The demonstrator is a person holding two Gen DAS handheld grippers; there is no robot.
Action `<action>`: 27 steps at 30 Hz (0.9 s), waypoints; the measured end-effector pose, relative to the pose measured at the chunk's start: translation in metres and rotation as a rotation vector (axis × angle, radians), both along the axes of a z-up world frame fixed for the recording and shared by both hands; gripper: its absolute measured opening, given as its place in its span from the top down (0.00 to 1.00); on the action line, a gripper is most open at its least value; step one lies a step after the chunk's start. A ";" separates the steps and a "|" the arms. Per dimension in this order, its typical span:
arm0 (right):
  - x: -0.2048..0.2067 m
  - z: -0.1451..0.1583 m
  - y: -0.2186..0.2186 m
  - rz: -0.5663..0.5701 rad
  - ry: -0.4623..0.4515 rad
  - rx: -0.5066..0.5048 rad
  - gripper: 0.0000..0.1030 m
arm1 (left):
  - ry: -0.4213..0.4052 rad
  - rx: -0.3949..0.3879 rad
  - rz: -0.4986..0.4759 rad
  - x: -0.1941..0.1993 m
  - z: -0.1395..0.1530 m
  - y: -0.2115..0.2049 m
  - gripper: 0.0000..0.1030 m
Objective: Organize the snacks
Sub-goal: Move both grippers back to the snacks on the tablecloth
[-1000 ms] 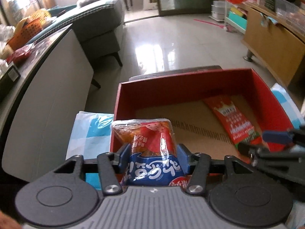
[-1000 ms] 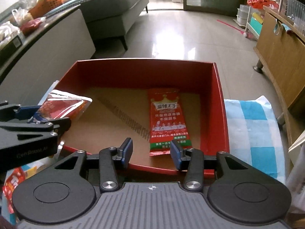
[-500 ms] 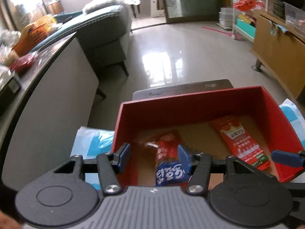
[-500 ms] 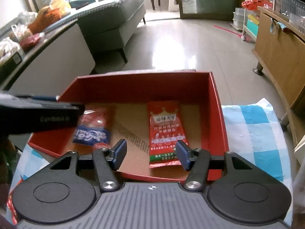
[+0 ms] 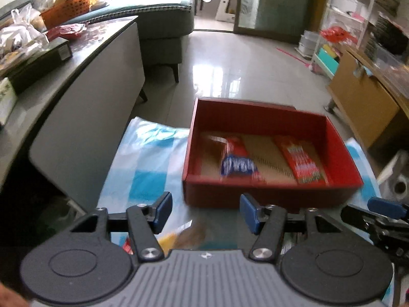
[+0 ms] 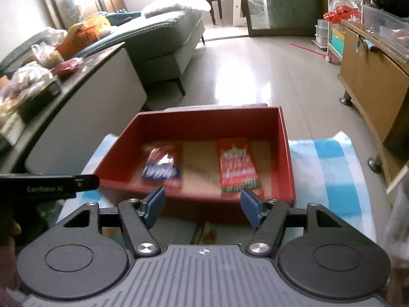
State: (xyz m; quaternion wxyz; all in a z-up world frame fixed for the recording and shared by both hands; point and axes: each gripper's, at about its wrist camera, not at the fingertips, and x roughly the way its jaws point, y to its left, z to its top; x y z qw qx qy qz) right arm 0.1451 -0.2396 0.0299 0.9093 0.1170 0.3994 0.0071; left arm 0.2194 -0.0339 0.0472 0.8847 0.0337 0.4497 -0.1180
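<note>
A red box [image 5: 255, 117] [image 6: 204, 121] with a cardboard floor sits on a blue-and-white checked cloth [image 5: 143, 163]. Two snack packets lie inside it: a red-and-blue one [image 5: 236, 162] [image 6: 162, 167] on the left and a long red one [image 5: 303, 160] [image 6: 236, 166] on the right. My left gripper [image 5: 205, 211] hangs in front of the box's near wall, its jaws opening with nothing between them. My right gripper [image 6: 202, 208] is also short of the box, jaws opening and empty. More snack packets [image 5: 184, 235] lie blurred under the left gripper.
A grey counter [image 5: 84, 81] loaded with bags and an orange basket [image 5: 71, 7] runs along the left. A grey sofa [image 6: 166, 41] stands behind it. A wooden cabinet [image 6: 370, 81] is at the right, across a shiny tiled floor [image 5: 242, 71].
My left gripper let go of the red-and-blue packet, which now lies in the box. Both grippers pulled back and up from the box and widened their jaws.
</note>
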 end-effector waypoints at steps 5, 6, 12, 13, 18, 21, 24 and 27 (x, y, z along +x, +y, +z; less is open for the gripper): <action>-0.064 -0.016 0.009 -0.005 0.060 0.029 0.29 | -0.012 0.037 -0.038 -0.048 -0.001 0.015 0.45; -0.074 -0.020 0.010 -0.006 0.070 0.031 0.29 | -0.005 0.036 -0.032 -0.055 -0.002 0.020 0.45; -0.126 -0.023 0.014 -0.029 0.096 0.040 0.29 | 0.096 -0.010 0.041 -0.093 -0.010 0.057 0.45; -0.129 -0.022 0.016 -0.028 0.091 0.029 0.29 | 0.103 0.003 0.043 -0.101 -0.015 0.062 0.45; -0.132 -0.024 0.025 -0.028 0.098 0.011 0.29 | 0.205 0.033 0.060 -0.116 -0.043 0.080 0.44; -0.130 -0.022 0.027 -0.048 0.120 0.000 0.28 | 0.256 0.021 0.078 -0.116 -0.057 0.085 0.44; -0.129 -0.017 0.029 -0.028 0.081 0.009 0.23 | 0.273 0.017 0.086 -0.115 -0.065 0.080 0.44; -0.121 -0.022 0.029 -0.008 0.105 -0.030 0.22 | 0.275 -0.001 0.092 -0.113 -0.071 0.071 0.42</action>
